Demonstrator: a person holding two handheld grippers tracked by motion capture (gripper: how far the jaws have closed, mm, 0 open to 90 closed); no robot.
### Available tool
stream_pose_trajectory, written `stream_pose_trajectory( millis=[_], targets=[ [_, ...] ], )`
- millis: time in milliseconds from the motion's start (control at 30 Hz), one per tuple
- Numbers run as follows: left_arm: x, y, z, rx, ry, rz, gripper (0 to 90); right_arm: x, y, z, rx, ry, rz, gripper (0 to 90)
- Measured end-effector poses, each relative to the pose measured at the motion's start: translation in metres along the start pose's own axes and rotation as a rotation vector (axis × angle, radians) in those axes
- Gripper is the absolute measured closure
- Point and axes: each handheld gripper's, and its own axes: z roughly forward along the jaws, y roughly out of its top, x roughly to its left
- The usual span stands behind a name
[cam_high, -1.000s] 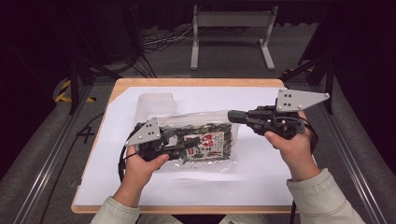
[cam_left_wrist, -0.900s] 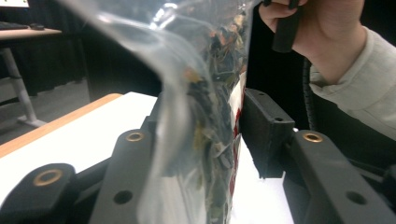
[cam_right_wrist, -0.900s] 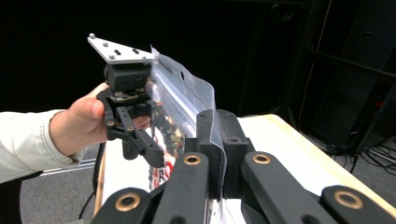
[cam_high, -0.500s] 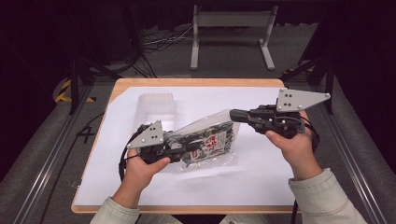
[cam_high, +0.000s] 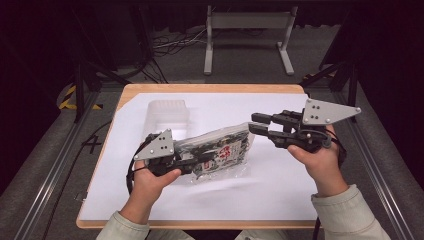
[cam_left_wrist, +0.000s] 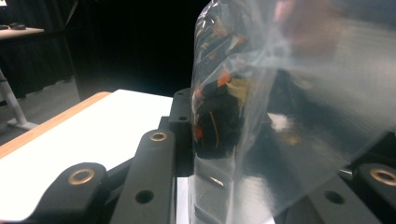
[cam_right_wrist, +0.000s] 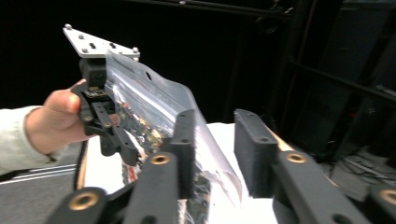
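Observation:
A clear zip bag of dark pieces with a red and white label is tilted up on its edge above the white table sheet. My left gripper is shut on the bag's left end. In the left gripper view the bag stands upright between the jaws of the left gripper. My right gripper is open just beside the bag's upper right corner. In the right gripper view the right gripper has its jaws wide apart, the bag lies against the left jaw, and the left gripper holds the far end.
A translucent plastic container sits on the sheet behind the left gripper. The wooden table edge runs along the back. A grey metal stand and cables lie on the floor beyond the table.
The bag lay flat on the sheet and now stands tilted on its edge, raised by the left gripper. The right gripper has drawn slightly right from the bag's corner.

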Motion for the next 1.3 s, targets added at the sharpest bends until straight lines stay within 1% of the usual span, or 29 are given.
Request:
stream_pose_trajectory(
  millis=[33,67,167,267,367,433,500,533,567,667,733,767,833,900,967,1000,1133,1300],
  targets=[
    [0.000,0.000,0.000,-0.002,0.004,0.002,72.0,0.000,-0.001,-0.002,0.002,-0.009,-0.005,64.7],
    [-0.001,0.001,0.000,-0.003,0.012,0.016,72.0,0.001,-0.001,-0.003,0.002,-0.015,-0.006,61.6],
    [-0.002,0.005,0.000,-0.016,0.005,0.016,72.0,0.000,-0.007,-0.010,-0.016,-0.046,0.001,55.7],
    [-0.001,0.008,0.000,-0.025,0.006,0.014,72.1,-0.003,-0.018,-0.018,-0.035,-0.066,0.025,53.3],
    [0.002,0.012,0.000,-0.026,0.016,0.008,72.0,-0.004,-0.028,-0.025,-0.038,-0.076,0.041,52.1],
    [0.004,0.015,0.000,-0.027,0.023,0.006,72.0,-0.004,-0.033,-0.028,-0.037,-0.085,0.048,51.0],
    [0.007,0.020,-0.002,-0.032,0.030,-0.001,72.0,-0.003,-0.038,-0.030,-0.024,-0.097,0.051,51.0],
    [0.009,0.022,-0.002,-0.029,0.032,0.003,72.0,-0.003,-0.042,-0.031,-0.017,-0.108,0.048,51.0],
    [0.010,0.025,-0.004,-0.034,0.043,-0.001,72.0,-0.003,-0.045,-0.031,-0.014,-0.112,0.051,51.0],
    [0.016,0.034,-0.007,-0.032,0.072,0.007,72.0,-0.003,-0.056,-0.033,0.001,-0.132,0.070,51.0],
    [0.021,0.040,-0.010,-0.029,0.090,0.000,71.9,-0.004,-0.063,-0.033,0.005,-0.142,0.079,50.6],
    [0.021,0.040,-0.010,-0.029,0.090,0.000,71.9,-0.004,-0.063,-0.033,0.005,-0.142,0.079,50.6],
    [0.026,0.044,-0.012,-0.024,0.114,0.002,71.9,-0.004,-0.069,-0.033,-0.007,-0.134,0.093,49.9],
    [0.030,0.047,-0.014,-0.022,0.130,0.001,71.9,-0.004,-0.074,-0.030,0.007,-0.140,0.094,49.8],
    [0.034,0.050,-0.017,-0.035,0.147,0.000,71.9,-0.004,-0.076,-0.028,0.024,-0.146,0.089,49.8],
    [0.037,0.052,-0.018,-0.038,0.153,-0.001,71.9,-0.004,-0.077,-0.027,0.019,-0.143,0.098,49.5],
    [0.046,0.056,-0.025,-0.051,0.180,-0.011,71.9,-0.005,-0.078,-0.029,0.019,-0.151,0.099,49.5],
    [0.057,0.061,-0.034,-0.053,0.228,-0.018,71.9,-0.008,-0.081,-0.033,0.011,-0.163,0.113,49.2]
  ],
)
